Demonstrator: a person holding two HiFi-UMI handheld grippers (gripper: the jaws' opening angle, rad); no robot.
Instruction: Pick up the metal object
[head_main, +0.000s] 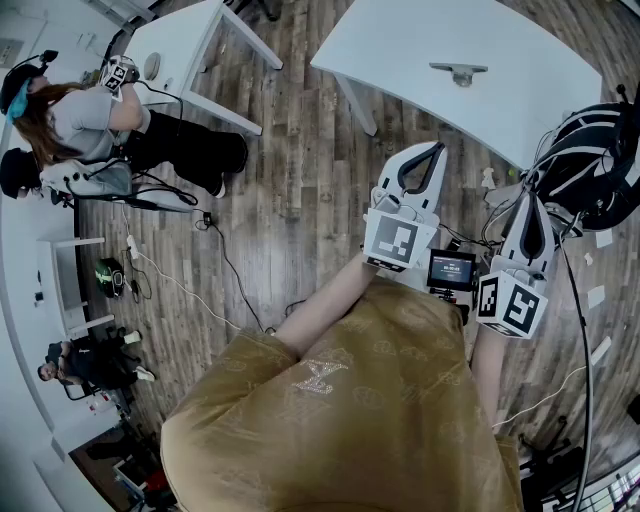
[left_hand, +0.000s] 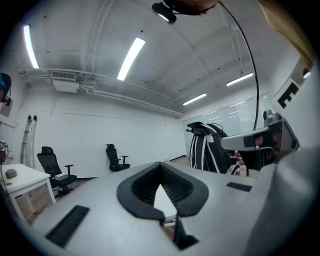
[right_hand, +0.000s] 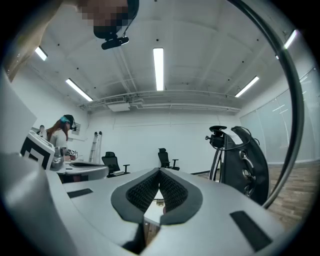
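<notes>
Head view has the metal object (head_main: 460, 72) sitting on the white surface (head_main: 400, 45), far from both grippers, with just the surface's near edge in between. Left gripper (head_main: 436, 150) and right gripper (head_main: 533, 205) are held near the chest, and each gripper view shows jaws closed with nothing in them. A black bag (head_main: 590, 160), maybe a backpack, crowds the right. Another person (head_main: 90, 120) stands far left.

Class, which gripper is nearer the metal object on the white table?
Left. The left gripper is just short of the white table edge, facing the metal object; the right gripper is farther back, rightward.
</notes>
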